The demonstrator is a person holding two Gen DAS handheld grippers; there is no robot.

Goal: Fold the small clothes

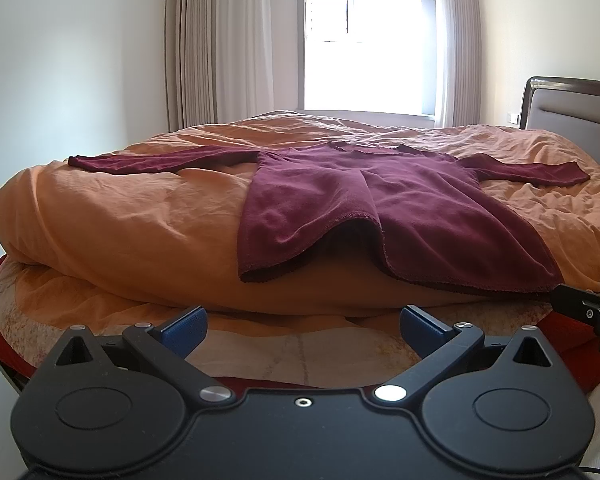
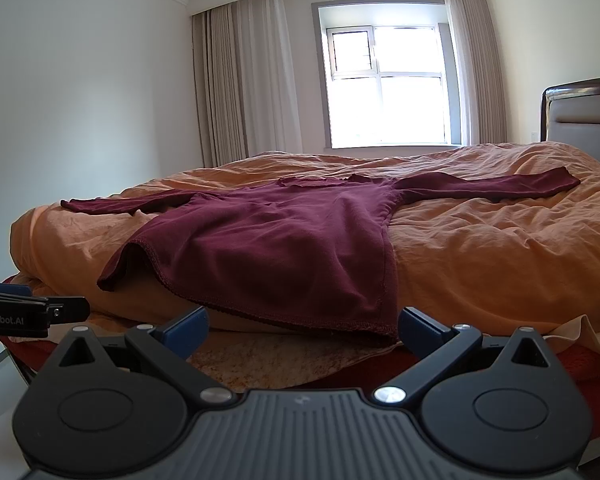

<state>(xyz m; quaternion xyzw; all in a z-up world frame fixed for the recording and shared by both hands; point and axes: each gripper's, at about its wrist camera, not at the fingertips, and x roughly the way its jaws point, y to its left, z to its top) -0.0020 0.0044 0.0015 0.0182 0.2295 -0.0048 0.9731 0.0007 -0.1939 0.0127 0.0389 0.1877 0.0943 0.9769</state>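
Observation:
A maroon long-sleeved top (image 1: pixel 364 200) lies spread flat on the orange duvet (image 1: pixel 120 216), sleeves stretched out to both sides and hem hanging over the near edge. In the right wrist view the same top (image 2: pixel 268 248) lies a little left of centre. My left gripper (image 1: pixel 303 328) is open, low in front of the bed, below the hem, holding nothing. My right gripper (image 2: pixel 303 330) is open too, close to the hem's right corner, with nothing between its blue pads. Each gripper's tip shows at the edge of the other's view.
The duvet (image 2: pixel 480 248) covers a wide bed with a dark headboard (image 1: pixel 572 104) at the right. A patterned sheet (image 1: pixel 308 352) and red cloth (image 2: pixel 580 364) lie under the duvet's near edge. A curtained window (image 2: pixel 388 84) and white walls stand behind.

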